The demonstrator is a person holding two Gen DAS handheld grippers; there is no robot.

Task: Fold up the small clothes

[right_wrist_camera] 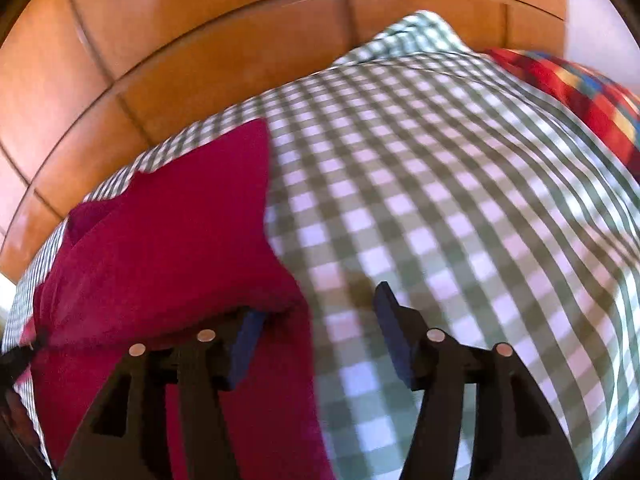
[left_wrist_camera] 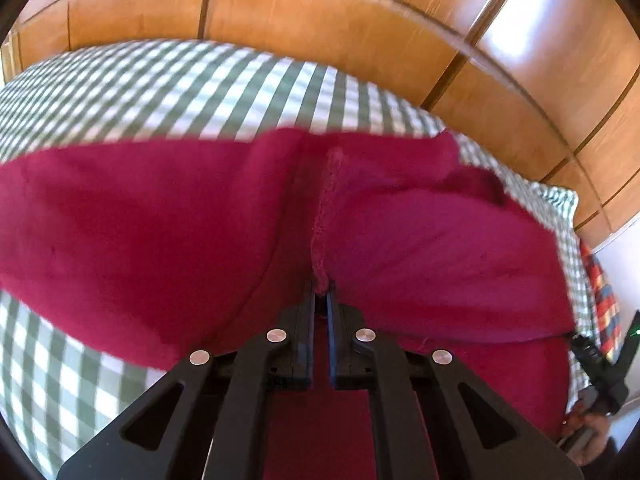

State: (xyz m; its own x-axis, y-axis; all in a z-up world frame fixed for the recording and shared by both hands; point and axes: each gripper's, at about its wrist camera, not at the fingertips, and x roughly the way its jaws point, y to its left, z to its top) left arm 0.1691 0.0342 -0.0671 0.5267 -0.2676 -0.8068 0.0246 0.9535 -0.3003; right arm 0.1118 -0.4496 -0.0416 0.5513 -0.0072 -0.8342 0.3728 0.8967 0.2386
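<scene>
One red garment (left_wrist_camera: 160, 220), one checked sheet (right_wrist_camera: 440, 200), one multicolour cushion (right_wrist_camera: 580, 92).

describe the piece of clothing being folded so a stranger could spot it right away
Start at the bed with the green-and-white checked cover, set against orange wood panels. On it lies the crimson garment, pinched by the left gripper. It is the only plain, unpatterned fabric; the multicoloured checked cloth sits at the bed's edge.

Each gripper, the left gripper (left_wrist_camera: 321, 300) and the right gripper (right_wrist_camera: 318, 314), has black arms with round silver screws and dark blue pads (right_wrist_camera: 246, 346). Bare skin of a hand (left_wrist_camera: 588, 436) shows at lower right.
</scene>
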